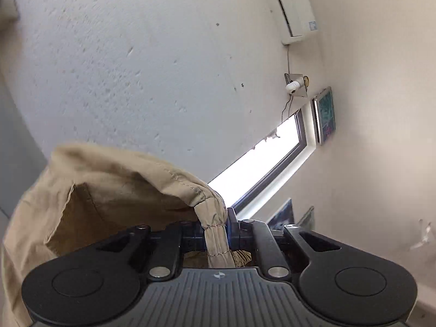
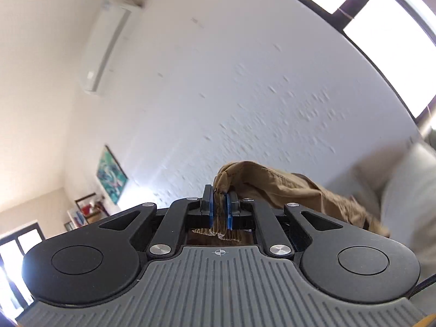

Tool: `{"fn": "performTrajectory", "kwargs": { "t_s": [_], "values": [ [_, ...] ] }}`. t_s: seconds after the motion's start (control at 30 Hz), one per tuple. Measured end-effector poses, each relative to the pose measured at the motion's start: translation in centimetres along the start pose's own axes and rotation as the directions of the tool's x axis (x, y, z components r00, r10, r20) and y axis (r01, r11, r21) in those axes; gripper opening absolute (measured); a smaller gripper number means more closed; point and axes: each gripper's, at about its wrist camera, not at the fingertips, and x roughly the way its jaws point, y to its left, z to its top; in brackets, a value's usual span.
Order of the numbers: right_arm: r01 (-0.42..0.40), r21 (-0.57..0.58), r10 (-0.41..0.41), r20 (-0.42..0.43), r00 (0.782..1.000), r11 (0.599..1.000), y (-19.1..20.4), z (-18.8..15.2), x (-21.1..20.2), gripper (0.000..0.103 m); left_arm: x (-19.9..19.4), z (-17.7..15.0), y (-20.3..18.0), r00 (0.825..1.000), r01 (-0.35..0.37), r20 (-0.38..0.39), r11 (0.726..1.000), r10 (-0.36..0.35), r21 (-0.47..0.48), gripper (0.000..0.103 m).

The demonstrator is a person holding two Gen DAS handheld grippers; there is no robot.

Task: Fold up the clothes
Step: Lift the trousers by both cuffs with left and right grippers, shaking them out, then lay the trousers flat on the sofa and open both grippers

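Clamped between the nearly closed jaws of the left gripper [image 1: 218, 234] and right gripper [image 2: 219, 209], a tan garment [image 1: 114, 188] is being held aloft by its hems, probably so it is hanging flat for folding.

tan garment [image 1: 114, 190] cut off at left edge, left finger hidden behind it, right-wrist view motion-blurred

Both wrist views face upward, close over fingers; share ceiling [image 1: 136, 68], air conditioner [image 1: 294, 8].
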Motion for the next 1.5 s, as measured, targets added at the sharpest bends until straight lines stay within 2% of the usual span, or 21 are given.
{"fn": "performTrajectory", "kwargs": {
  "t_s": [0.13, 0.27, 0.37, 0.47, 0.57, 0.67, 0.8, 0.9, 0.97, 1.0, 1.07, 1.13, 1.17, 1.23, 1.27, 1.3, 1.33, 1.37, 1.4, 1.43, 1.5],
  "values": [
    [-0.01, 0.006, 0.01, -0.019, 1.0, 1.0, 3.9, 2.4, -0.6, 0.009, -1.0, 0.9, -3.5, 1.0, 0.003, 0.002, 0.999, -0.003, 0.041, 0.009],
    [-0.042, -0.073, 0.048, 0.073, 0.996, 0.996, 5.9, 2.9, -2.5, 0.009, -0.1, 0.6, -4.4, 1.0, 0.005, 0.011, 0.993, -0.006, 0.116, 0.01],
    [0.0, -0.093, 0.006, 0.063, 0.998, 0.996, 6.0, 2.6, -1.7, 0.009, 2.6, 1.3, -2.8, 0.994, -0.109, -0.014, 0.981, 0.112, 0.163, 0.011],
    [0.106, -0.056, -0.108, -0.041, 0.993, 0.993, 2.9, 2.0, 3.0, 0.009, 7.6, 2.0, 2.8, 0.954, -0.252, -0.123, 0.955, 0.272, 0.153, 0.011],
    [0.25, -0.031, -0.252, -0.152, 0.956, 0.968, -2.3, 0.8, 10.5, 0.009, 11.4, 3.4, 9.6, 0.904, -0.361, -0.22, 0.93, 0.367, 0.069, 0.01],
    [0.324, -0.01, -0.321, -0.162, 0.933, 0.946, -5.4, 0.6, 16.1, 0.009, 14.4, 5.2, 10.5, 0.915, -0.353, -0.167, 0.929, 0.368, 0.113, 0.01],
    [0.226, -0.143, -0.228, 0.004, 0.974, 0.964, -1.5, 3.9, 17.3, 0.009, 13.6, 6.5, 4.2, 0.982, -0.177, -0.013, 0.947, 0.187, 0.268, 0.01],
    [0.154, -0.255, -0.134, 0.092, 0.987, 0.955, 1.5, 5.2, 14.3, 0.009, 11.5, 5.3, 2.8, 0.99, -0.135, -0.004, 0.943, 0.143, 0.305, 0.011],
    [0.147, -0.286, -0.133, 0.07, 0.989, 0.947, 2.0, 4.3, 11.9, 0.009, 9.7, 2.9, 3.9, 0.978, -0.173, -0.06, 0.936, 0.2, 0.306, 0.011],
    [0.16, -0.279, -0.155, 0.037, 0.987, 0.947, 1.7, 3.3, 10.7, 0.009, 8.7, 1.4, 4.8, 0.966, -0.201, -0.093, 0.93, 0.24, 0.309, 0.011],
    [0.198, -0.236, -0.218, -0.065, 0.974, 0.951, -0.8, 0.2, 8.8, 0.009, 6.4, -3.5, 8.8, 0.92, -0.282, -0.182, 0.91, 0.346, 0.304, 0.011],
    [0.259, -0.152, -0.287, -0.199, 0.937, 0.954, -5.6, -4.3, 7.1, 0.009, 3.6, -8.5, 13.7, 0.849, -0.371, -0.278, 0.882, 0.449, 0.291, 0.011],
    [0.314, -0.119, -0.335, -0.27, 0.903, 0.942, -8.5, -7.3, 6.3, 0.009, 2.5, -11.2, 16.9, 0.796, -0.429, -0.343, 0.864, 0.499, 0.264, 0.011],
    [0.438, -0.072, -0.427, -0.41, 0.806, 0.896, -14.1, -13.6, 4.9, 0.009, 0.7, -16.6, 23.3, 0.671, -0.562, -0.45, 0.8, 0.59, 0.211, 0.01],
    [0.499, -0.038, -0.456, -0.473, 0.754, 0.866, -16.8, -16.6, 4.2, 0.009, 0.0, -18.7, 25.6, 0.62, -0.605, -0.486, 0.77, 0.616, 0.205, 0.01],
    [0.559, -0.007, -0.477, -0.532, 0.7, 0.829, -19.4, -19.7, 3.4, 0.009, -0.7, -20.6, 27.5, 0.573, -0.64, -0.518, 0.741, 0.635, 0.201, 0.01],
    [0.609, 0.011, -0.493, -0.577, 0.651, 0.793, -21.5, -22.4, 2.4, 0.009, -1.3, -21.7, 28.6, 0.546, -0.664, -0.541, 0.724, 0.64, 0.187, 0.01],
    [0.644, 0.018, -0.504, -0.606, 0.615, 0.765, -22.8, -24.3, 1.5, 0.009, -1.8, -22.0, 29.8, 0.531, -0.686, -0.552, 0.708, 0.643, 0.165, 0.01],
    [0.664, 0.018, -0.511, -0.623, 0.592, 0.747, -23.5, -25.6, 0.8, 0.009, -2.1, -22.1, 29.8, 0.535, -0.69, -0.544, 0.706, 0.647, 0.161, 0.01],
    [0.673, 0.012, -0.516, -0.631, 0.579, 0.74, -23.8, -26.3, 0.3, 0.009, -2.4, -22.2, 29.8, 0.539, -0.693, -0.535, 0.704, 0.65, 0.157, 0.01],
    [0.664, 0.005, -0.512, -0.632, 0.581, 0.748, -23.7, -26.3, -0.1, 0.009, -2.4, -21.8, 29.7, 0.55, -0.693, -0.534, 0.708, 0.642, 0.138, 0.01]
  ]
}}
